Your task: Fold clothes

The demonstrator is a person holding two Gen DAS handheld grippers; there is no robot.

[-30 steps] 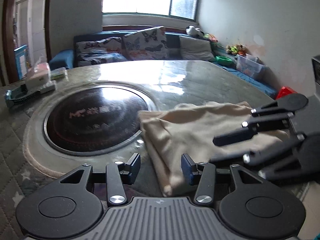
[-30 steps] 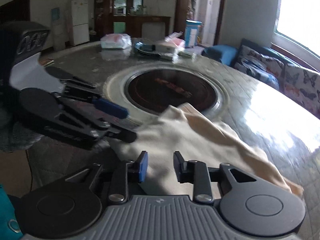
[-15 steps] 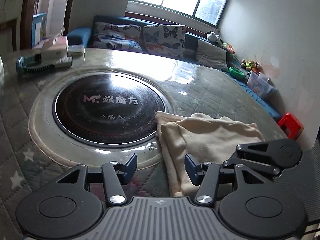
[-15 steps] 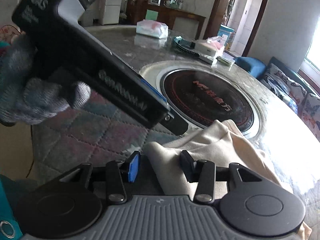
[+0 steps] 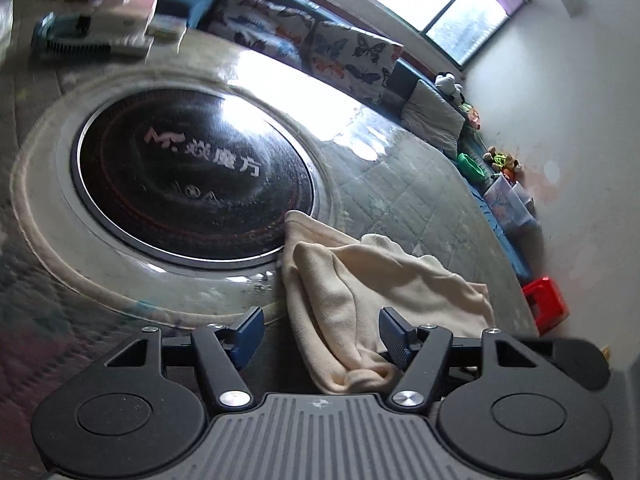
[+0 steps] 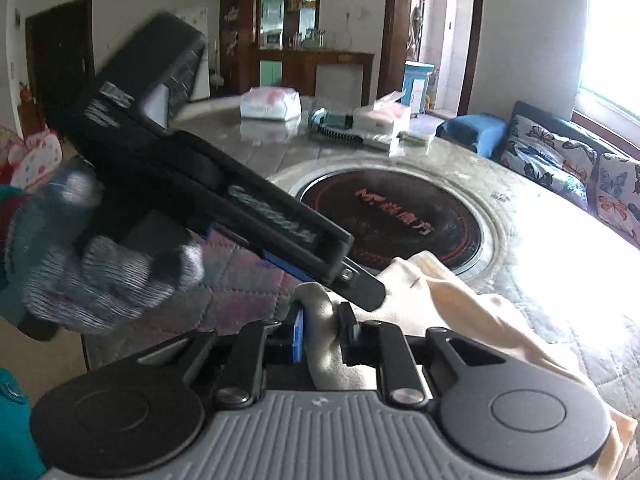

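Observation:
A cream garment (image 5: 380, 280) lies folded on the round table, beside the black hotplate (image 5: 192, 176). My left gripper (image 5: 322, 334) is open, its jaws wide apart over the garment's near corner. In the right wrist view my right gripper (image 6: 320, 330) is shut on a bunched corner of the cream garment (image 6: 460, 308). The left gripper's black body crosses that view just above the right fingers, held by a grey gloved hand (image 6: 108, 280).
A tissue box and a teal brush (image 5: 92, 36) sit at the table's far edge. A white bag (image 6: 270, 104) lies beyond them. A butterfly-cushion sofa (image 5: 344, 52) lines the window wall. A red stool (image 5: 546, 304) stands past the table's right edge.
My right gripper has closed on the garment's corner. My left gripper has tilted and come closer over the near corner, staying open.

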